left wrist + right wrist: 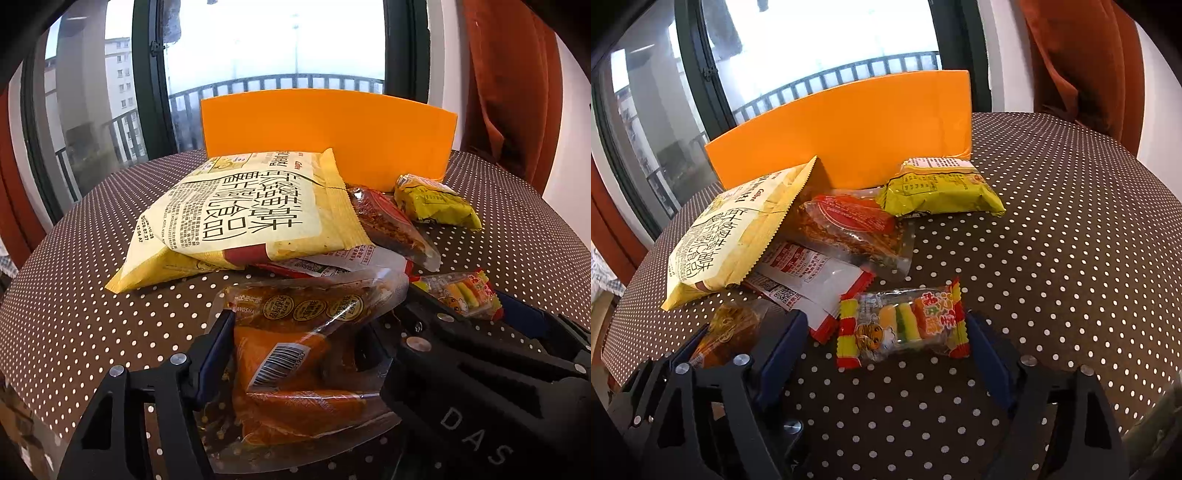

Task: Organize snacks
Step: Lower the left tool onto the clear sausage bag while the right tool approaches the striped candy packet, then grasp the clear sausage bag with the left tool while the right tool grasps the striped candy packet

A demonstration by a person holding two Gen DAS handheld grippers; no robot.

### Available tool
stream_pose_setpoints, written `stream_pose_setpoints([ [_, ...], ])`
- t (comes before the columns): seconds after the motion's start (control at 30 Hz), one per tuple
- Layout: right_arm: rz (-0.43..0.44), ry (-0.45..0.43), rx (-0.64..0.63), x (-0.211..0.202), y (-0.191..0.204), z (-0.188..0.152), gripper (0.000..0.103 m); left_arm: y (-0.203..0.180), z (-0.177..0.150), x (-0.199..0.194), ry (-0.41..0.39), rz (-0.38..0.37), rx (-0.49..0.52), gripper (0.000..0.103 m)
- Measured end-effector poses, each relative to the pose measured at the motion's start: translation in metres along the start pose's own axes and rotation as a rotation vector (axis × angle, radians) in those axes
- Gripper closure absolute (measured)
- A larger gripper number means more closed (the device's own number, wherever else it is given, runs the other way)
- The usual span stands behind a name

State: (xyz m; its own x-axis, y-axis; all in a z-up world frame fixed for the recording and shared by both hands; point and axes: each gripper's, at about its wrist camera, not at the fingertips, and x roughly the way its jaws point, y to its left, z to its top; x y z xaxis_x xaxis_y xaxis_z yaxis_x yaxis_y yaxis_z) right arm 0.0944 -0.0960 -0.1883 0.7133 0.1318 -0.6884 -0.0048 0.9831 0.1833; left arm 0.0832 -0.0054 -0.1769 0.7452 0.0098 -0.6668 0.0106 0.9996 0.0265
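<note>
A pile of snack packs lies on the dotted table before an orange box (328, 136) (849, 125). My left gripper (314, 332) has its jaws around a clear pack of orange-brown snacks (295, 354), touching its sides. My right gripper (886, 332) is open, its blue pads either side of a small candy pack with red-yellow ends (905, 325) (461, 299), not touching it. A big pale yellow bag (240, 210) (735, 232), a red-white pack (809, 280), a clear pack of red-brown strips (391, 225) (857, 229) and a yellow-green pack (436, 203) (942, 188) lie behind.
The brown tablecloth with white dots (1052, 240) covers a round table; its edge curves away left and right. A window with a balcony rail (273, 85) stands behind the box. Rust curtains (517, 74) hang at the right.
</note>
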Motion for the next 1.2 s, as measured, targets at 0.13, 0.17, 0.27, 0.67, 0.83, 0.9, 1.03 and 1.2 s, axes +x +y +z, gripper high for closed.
stream_pose_setpoints([
  [0.13,0.011,-0.002,0.007,-0.001,-0.001,0.0,0.02,0.0,0.0,0.001,-0.002,-0.006,0.012,0.033],
  [0.17,0.016,-0.003,0.009,-0.002,-0.002,-0.001,0.02,0.001,0.001,0.001,-0.003,-0.008,0.01,0.033],
  [0.27,0.031,-0.011,-0.001,-0.004,-0.003,-0.005,0.02,0.004,0.001,0.002,-0.004,-0.018,0.006,0.033],
  [0.67,0.01,-0.01,-0.009,-0.004,-0.005,-0.003,0.023,0.0,0.004,0.003,0.0,0.028,-0.007,0.033],
  [0.83,-0.035,0.0,-0.04,0.002,-0.001,0.002,0.049,-0.007,0.003,0.003,-0.016,0.067,0.014,0.033],
  [0.9,-0.057,-0.009,-0.059,0.003,0.002,0.001,0.051,-0.011,0.002,0.002,-0.026,0.086,0.028,0.033],
  [1.03,-0.035,-0.007,-0.049,0.001,0.001,0.001,0.057,-0.008,0.002,0.001,-0.012,0.059,0.007,0.034],
  [1.2,-0.014,-0.01,-0.045,-0.006,-0.001,-0.002,0.063,-0.01,0.001,-0.003,0.006,0.011,-0.012,0.036],
])
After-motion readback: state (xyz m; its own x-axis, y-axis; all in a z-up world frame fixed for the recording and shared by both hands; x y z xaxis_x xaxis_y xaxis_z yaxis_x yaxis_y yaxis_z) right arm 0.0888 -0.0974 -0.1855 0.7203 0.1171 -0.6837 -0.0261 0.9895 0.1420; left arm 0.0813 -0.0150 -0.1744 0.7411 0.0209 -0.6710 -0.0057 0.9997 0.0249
